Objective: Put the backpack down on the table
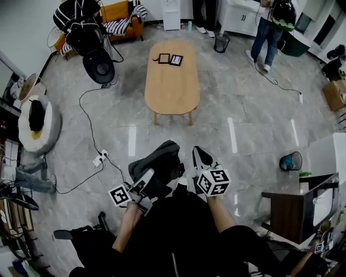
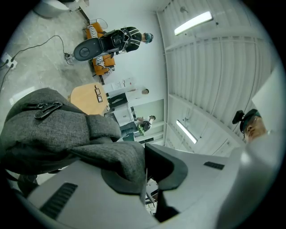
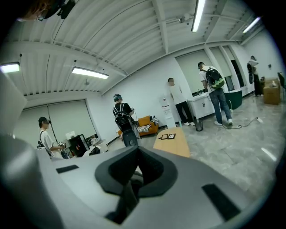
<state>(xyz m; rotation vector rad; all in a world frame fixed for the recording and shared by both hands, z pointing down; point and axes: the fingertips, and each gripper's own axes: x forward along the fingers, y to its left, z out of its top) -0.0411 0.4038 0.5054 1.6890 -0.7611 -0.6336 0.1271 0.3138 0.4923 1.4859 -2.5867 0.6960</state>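
Note:
A grey backpack [image 1: 160, 161] hangs in front of me, above the floor, with my left gripper [image 1: 150, 182] shut on it. In the left gripper view a fold of the backpack's [image 2: 67, 129] grey fabric is pinched where the left gripper's [image 2: 144, 157] jaws meet. To its right, my right gripper [image 1: 199, 153] points forward with its jaws together. In the right gripper view, the right gripper [image 3: 136, 157] has nothing between its pads. The oval wooden table [image 1: 172, 89] stands ahead across the floor, with two dark framed items [image 1: 170, 59] at its far end.
A cable and power strip [image 1: 100, 158] lie on the floor to the left. A blue bin [image 1: 291, 161] and a dark desk [image 1: 289, 208] are on the right. A person [image 1: 274, 24], a black bin [image 1: 221, 43] and an orange sofa [image 1: 122, 16] are beyond the table.

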